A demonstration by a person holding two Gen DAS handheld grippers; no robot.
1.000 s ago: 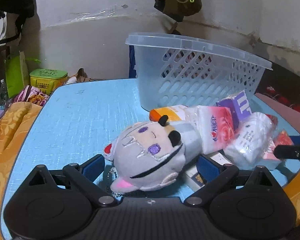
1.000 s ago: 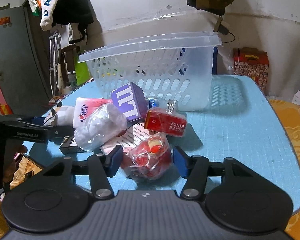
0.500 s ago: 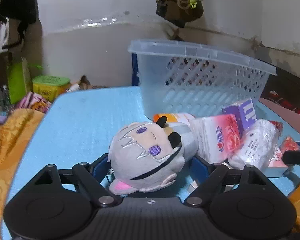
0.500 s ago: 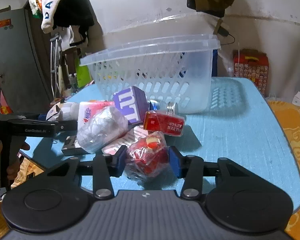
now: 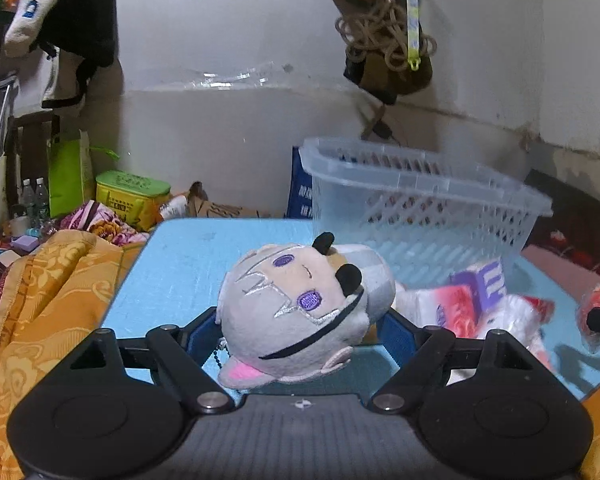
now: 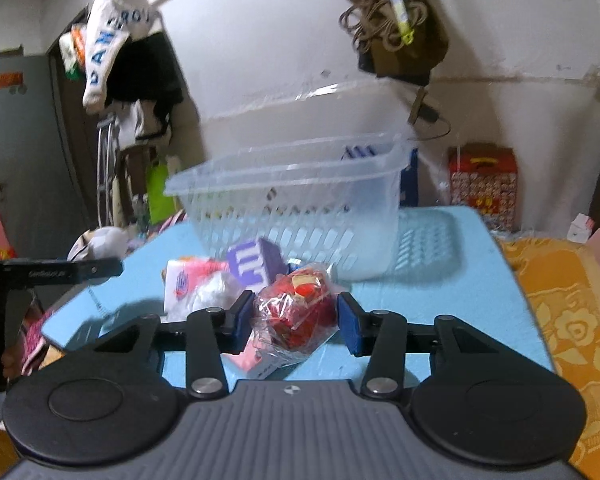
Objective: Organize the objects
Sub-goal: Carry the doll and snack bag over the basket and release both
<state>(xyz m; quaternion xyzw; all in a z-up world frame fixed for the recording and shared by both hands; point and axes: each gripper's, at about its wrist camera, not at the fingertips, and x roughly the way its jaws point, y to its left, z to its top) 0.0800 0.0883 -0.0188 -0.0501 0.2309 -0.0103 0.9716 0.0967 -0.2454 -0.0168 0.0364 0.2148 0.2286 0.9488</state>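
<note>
while your left gripper [image 5: 300, 330] squeezes the plush toy [image 5: 300, 312] and your right gripper [image 6: 296, 322] pinches the crinkly red packet [image 6: 296, 316], either could slip before reaching the basket [image 6: 296, 200].

Grey plush doll head [image 5: 300, 312], purple embroidered eyes, pink ear, lying sideways, clear of blue table [image 5: 180, 264]. Red toy in crinkled clear wrapper [image 6: 298, 316], likewise raised. Clear lattice-walled basket [image 6: 300, 200] upright behind; purple box [image 6: 252, 266], tissue pack [image 6: 184, 280] before it.

left tongs [image 5: 300, 330] clamped on grey plush doll [image 5: 300, 312] | basket [image 5: 420, 208] behind | blue table [image 5: 188, 256]
</note>
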